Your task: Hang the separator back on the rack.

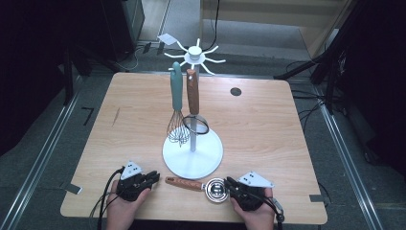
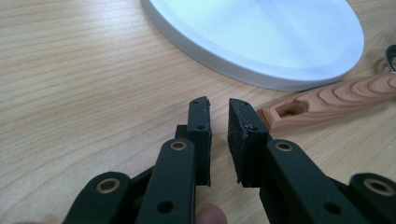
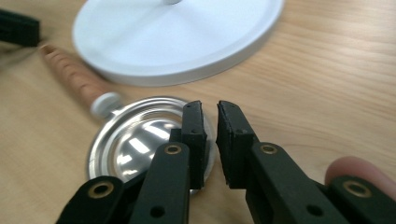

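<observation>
No readable text, labels, brand names or numbers anywhere. One mark only: on the floor left of the worktop, a dark angular shape resembling a "7" or a corner bracket; cannot tell if it is a digit or a tape marker. A white tag on the floor beyond the worktop carries nothing legible.

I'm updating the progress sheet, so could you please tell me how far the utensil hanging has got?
Done: the whisk and a wooden-handled tool hang on the rack. In hand: nothing; the left hand-held gripper and right hand-held gripper flank the ladle, jaws a narrow gap apart, empty. Left: the ladle lies on the table, likely to be hung next.
</observation>
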{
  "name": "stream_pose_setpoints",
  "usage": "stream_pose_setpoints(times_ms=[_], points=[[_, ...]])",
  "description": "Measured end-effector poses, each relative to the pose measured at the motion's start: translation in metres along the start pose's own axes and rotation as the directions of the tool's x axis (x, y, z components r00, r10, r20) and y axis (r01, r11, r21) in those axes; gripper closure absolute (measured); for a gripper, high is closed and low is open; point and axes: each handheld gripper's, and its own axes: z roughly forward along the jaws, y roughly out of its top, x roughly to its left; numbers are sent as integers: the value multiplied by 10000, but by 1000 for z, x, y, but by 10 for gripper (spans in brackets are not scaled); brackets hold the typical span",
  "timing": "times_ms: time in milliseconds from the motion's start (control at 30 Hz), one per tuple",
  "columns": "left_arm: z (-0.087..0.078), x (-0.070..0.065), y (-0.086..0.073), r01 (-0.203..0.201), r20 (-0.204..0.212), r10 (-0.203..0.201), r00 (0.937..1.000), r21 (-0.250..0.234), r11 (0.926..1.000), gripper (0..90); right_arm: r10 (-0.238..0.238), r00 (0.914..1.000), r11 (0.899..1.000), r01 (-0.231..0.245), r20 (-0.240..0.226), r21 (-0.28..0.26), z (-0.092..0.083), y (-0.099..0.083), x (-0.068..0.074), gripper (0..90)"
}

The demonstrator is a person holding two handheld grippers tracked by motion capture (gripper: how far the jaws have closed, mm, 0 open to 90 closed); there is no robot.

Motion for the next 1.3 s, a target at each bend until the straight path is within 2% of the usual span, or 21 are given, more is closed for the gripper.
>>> stream_pose_setpoints(times_ms=[133,233,333,533,967,1067,1200,1300], points=[[2,-1,1,6,96,-6,10000,21,10000,799,306,9993,9995,-308,228,78,3,0,-6,817],[4,-3,2,-2,445,-2,9990,76,10000,789,323,9995,9994,-323,19,75,5,0,-2,808],[6,-6,2,-73,604,68,9982,89,9999,790,212,9998,9997,-212,-8,92,4,0,2,795],[7,-10,2,-327,749,313,9967,173,9993,802,296,9995,9989,-292,-108,366,4,-4,0,796],[13,-33,0,-879,1195,836,9893,310,9956,818,645,9979,9962,-645,24,590,-8,-9,-16,822],[14,-40,-1,-979,1264,931,9876,325,9947,821,563,9984,9965,-565,59,621,-13,-11,-20,824],[15,-42,-1,-1064,1292,1012,9864,338,9938,820,688,9976,9949,-685,-28,734,-19,-14,-23,832],[15,-42,-1,-1007,1241,959,9876,333,9944,820,592,9980,9948,-570,-235,840,-22,-17,-22,831]])
